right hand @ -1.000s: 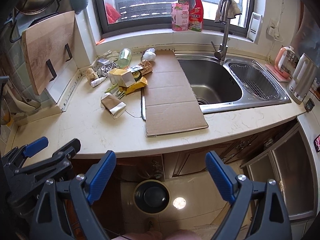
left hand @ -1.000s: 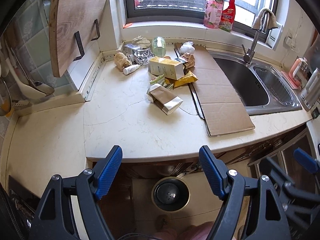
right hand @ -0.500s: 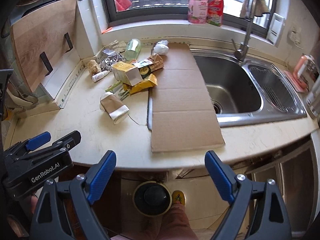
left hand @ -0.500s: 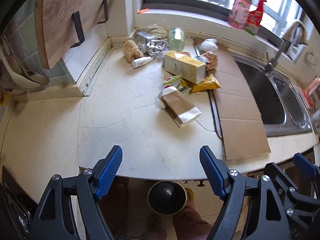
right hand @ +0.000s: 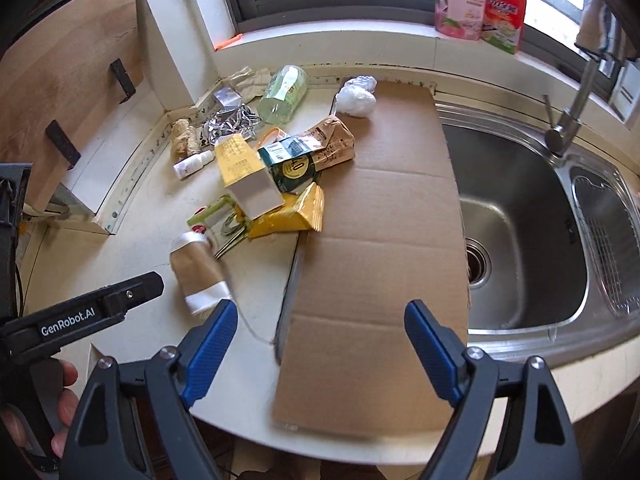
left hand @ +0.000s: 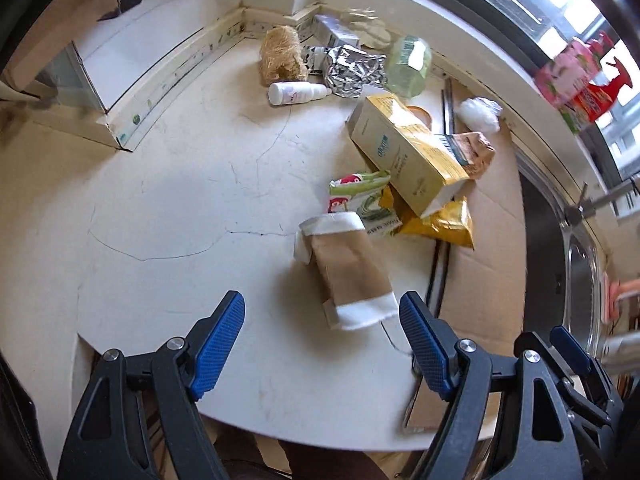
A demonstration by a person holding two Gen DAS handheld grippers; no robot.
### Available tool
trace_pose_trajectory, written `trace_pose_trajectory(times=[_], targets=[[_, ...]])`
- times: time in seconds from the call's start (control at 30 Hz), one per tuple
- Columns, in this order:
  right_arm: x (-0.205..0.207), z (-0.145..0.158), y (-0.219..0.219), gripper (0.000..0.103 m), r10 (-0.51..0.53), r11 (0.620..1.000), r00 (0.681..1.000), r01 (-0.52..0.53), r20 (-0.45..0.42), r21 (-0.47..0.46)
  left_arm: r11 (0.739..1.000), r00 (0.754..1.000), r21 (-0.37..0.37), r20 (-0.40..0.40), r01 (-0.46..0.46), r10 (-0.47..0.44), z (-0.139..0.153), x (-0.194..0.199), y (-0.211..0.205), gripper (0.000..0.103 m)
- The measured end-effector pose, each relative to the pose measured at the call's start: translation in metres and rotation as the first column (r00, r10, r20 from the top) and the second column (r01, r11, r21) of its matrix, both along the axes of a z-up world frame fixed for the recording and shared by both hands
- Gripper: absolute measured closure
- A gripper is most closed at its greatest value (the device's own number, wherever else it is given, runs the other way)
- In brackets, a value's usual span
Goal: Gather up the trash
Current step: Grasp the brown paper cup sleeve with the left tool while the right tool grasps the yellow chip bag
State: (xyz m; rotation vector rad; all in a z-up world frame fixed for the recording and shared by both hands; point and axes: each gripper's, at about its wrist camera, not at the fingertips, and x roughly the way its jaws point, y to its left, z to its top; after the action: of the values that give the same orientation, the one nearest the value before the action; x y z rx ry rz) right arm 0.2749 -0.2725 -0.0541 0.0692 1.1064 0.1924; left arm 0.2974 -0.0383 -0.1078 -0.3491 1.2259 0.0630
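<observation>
Hovering over the counter's (left hand: 160, 208) front edge, left gripper (left hand: 320, 344) spread wide, holding nothing, with the brown paper packet (left hand: 348, 276) lying just ahead between its fingers. Right gripper (right hand: 318, 346) also wide and empty above the flat cardboard sheet (right hand: 380, 240). Trash pile sits toward the back corner: yellow box (left hand: 404, 152), yellow bag (left hand: 440, 224), foil (left hand: 352, 72), small white bottle (left hand: 296, 93), green bottle (left hand: 408, 66). Sink (right hand: 516, 216) at the right.
</observation>
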Motion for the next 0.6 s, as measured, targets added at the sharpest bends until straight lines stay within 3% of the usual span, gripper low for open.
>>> trace_pose_trajectory(times=[0.27, 0.4, 0.6], targets=[[0.046, -0.023, -0.006, 0.018, 0.11, 0.993, 0.993, -0.107, -0.047, 0.051, 0.996, 0.993, 0.022, -0.076, -0.088, 0.089, -0.038, 0.03, -0.01, 0.025], [0.065, -0.037, -0.006, 0.026, 0.154, 0.984, 0.985, -0.144, -0.084, 0.108, 0.993, 0.988, 0.041, -0.1, -0.111, 0.114, -0.05, 0.037, -0.016, 0.025], [0.084, -0.05, 0.005, 0.027, 0.231, 0.965, 0.969, -0.215, -0.093, 0.151, 0.99, 0.983, 0.04, -0.12, -0.136, 0.14, -0.065, 0.038, -0.017, 0.025]])
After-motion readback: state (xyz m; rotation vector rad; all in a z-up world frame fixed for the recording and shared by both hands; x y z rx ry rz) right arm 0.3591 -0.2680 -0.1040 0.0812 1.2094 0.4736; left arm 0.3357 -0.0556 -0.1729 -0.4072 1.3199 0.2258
